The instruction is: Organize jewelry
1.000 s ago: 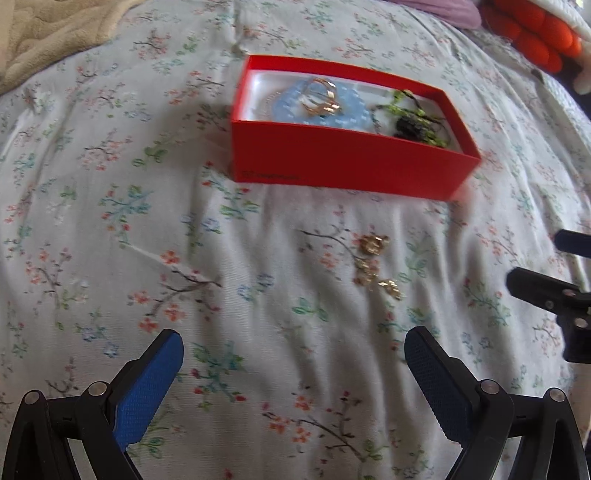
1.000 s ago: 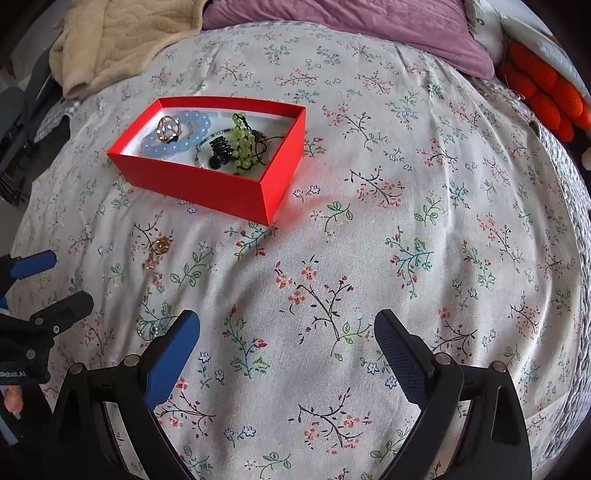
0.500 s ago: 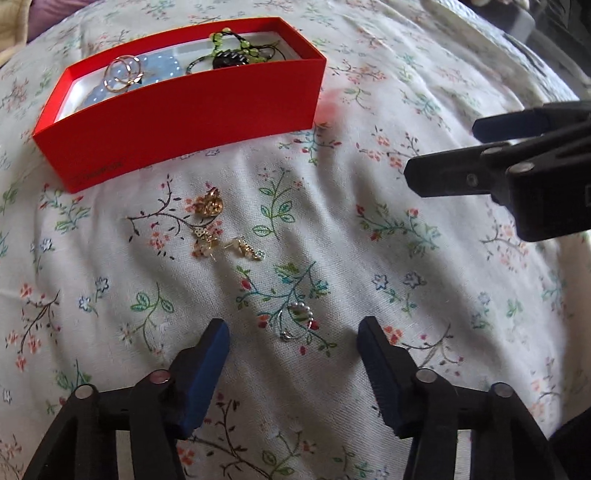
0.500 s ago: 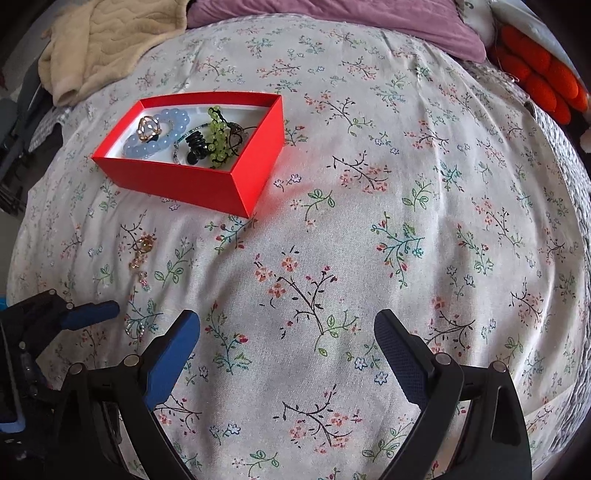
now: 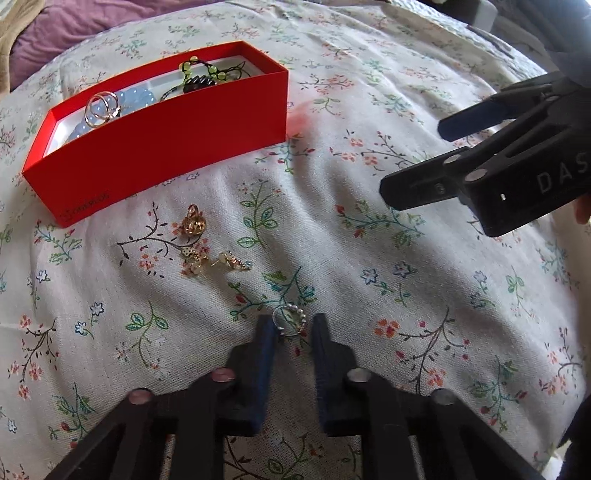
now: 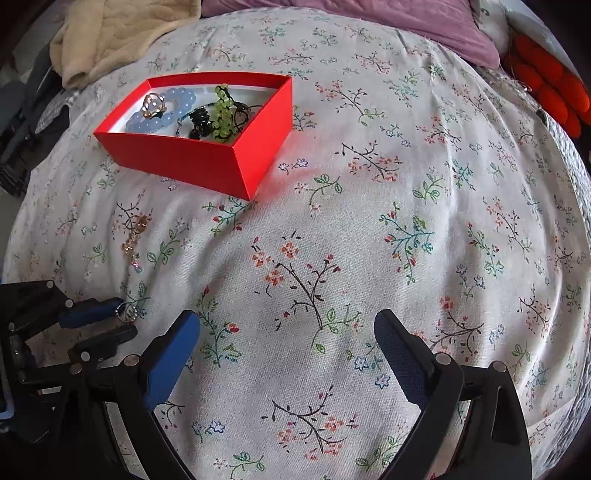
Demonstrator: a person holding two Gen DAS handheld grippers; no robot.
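Note:
A small silver ring with pearls (image 5: 290,321) lies on the floral bedspread between the blue tips of my left gripper (image 5: 291,328). Its jaws are closing: the ring touches the left pad, and a sliver of cloth shows before the right one. From the right wrist view the ring (image 6: 125,311) sits at the left gripper's (image 6: 127,321) tips. Several gold earrings (image 5: 194,223) lie loose in front of the red box (image 5: 166,147), which holds a blue bead bracelet (image 5: 136,99), gold rings and green beads. My right gripper (image 6: 288,325) stands open over bare cloth, empty.
A beige blanket (image 6: 110,33) and a purple pillow (image 6: 388,22) lie at the far end of the bed. An orange cushion (image 6: 546,85) sits at the far right. The right gripper (image 5: 413,158) hangs beside the left one.
My left gripper moved toward the ring, rolled, and narrowed from wide open to nearly shut around it. The right gripper stayed put and open.

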